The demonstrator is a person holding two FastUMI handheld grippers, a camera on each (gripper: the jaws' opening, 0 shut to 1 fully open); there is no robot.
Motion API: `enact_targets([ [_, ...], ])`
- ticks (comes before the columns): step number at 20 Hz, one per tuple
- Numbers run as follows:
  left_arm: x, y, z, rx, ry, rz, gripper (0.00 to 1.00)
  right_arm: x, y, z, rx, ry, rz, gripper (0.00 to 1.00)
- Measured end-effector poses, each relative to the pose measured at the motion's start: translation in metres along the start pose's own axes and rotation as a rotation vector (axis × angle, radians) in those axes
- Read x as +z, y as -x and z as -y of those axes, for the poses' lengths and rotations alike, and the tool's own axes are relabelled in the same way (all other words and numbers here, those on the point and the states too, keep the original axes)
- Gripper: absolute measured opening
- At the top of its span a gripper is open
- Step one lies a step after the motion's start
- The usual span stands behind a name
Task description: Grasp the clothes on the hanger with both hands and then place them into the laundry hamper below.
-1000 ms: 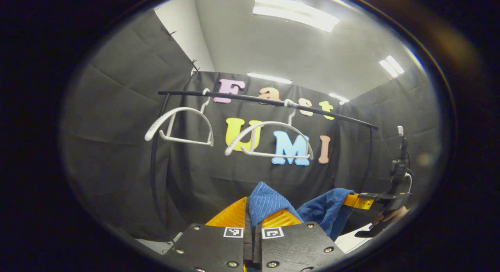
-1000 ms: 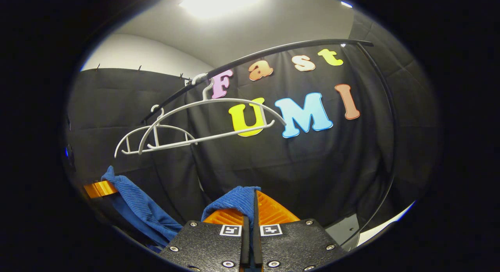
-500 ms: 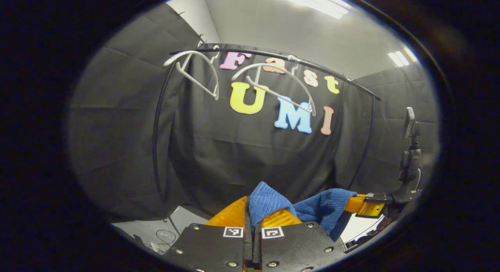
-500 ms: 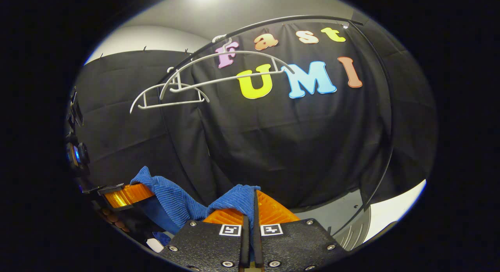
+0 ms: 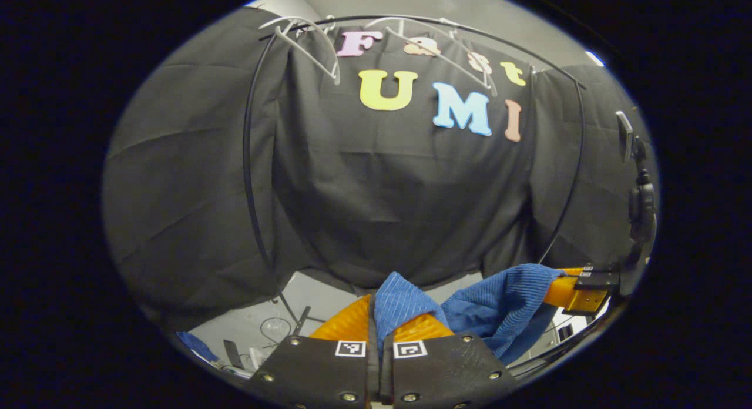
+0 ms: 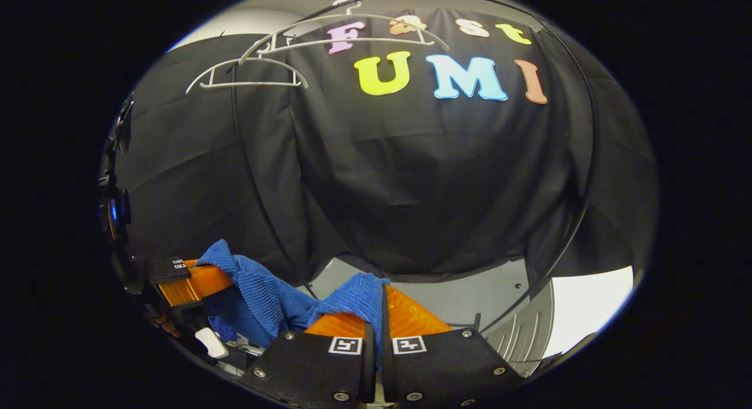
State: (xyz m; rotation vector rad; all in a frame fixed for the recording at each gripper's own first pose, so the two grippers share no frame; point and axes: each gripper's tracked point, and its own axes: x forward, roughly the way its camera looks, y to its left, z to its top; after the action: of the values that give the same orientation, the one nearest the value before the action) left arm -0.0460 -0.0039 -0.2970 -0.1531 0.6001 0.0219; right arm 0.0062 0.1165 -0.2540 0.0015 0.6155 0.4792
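Ribbed blue cloth (image 5: pixel 405 303), soft and corduroy-like, is pinched between the closed fingers of the left gripper (image 5: pixel 380 315) in the left gripper view, a fold rising above the fingertips; the fabric drapes rightward to the right gripper (image 5: pixel 578 285), which clamps its other end. Overhead, two bare white hangers (image 5: pixel 311 44), thin and arched, hang from a slim black rail (image 5: pixel 411 20) with curved uprights. In the right gripper view, the left gripper (image 6: pixel 188 280) holds the cloth at left; the garment (image 6: pixel 264 291) sags to the right gripper (image 6: pixel 376 315), whose fingers press shut on a blue fold. Grey floor (image 6: pixel 464 297) lies below; a ribbed pale curved rim (image 6: pixel 529 332) sits at right, its contents hidden.
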Motion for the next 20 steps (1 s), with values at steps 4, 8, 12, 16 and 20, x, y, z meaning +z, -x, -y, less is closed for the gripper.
enact_targets([
  [4,-0.046,-0.009,-0.001,0.007,-0.034,-0.099,0.02,-0.041,-0.010,0.001,-0.013,0.026,-0.087,0.06],
  [8,-0.079,-0.021,-0.006,0.015,-0.045,-0.170,0.07,-0.078,-0.014,-0.002,-0.021,0.039,-0.165,0.06],
  [12,-0.110,-0.015,-0.011,0.025,-0.058,-0.237,0.06,-0.099,-0.013,-0.002,-0.044,0.073,-0.217,0.11],
  [16,-0.109,-0.012,-0.022,0.046,-0.053,-0.236,0.56,-0.107,-0.007,-0.007,-0.039,0.067,-0.226,0.52],
  [20,-0.082,-0.001,-0.027,0.044,-0.069,-0.174,0.89,-0.098,0.001,-0.012,-0.058,0.055,-0.198,0.95],
])
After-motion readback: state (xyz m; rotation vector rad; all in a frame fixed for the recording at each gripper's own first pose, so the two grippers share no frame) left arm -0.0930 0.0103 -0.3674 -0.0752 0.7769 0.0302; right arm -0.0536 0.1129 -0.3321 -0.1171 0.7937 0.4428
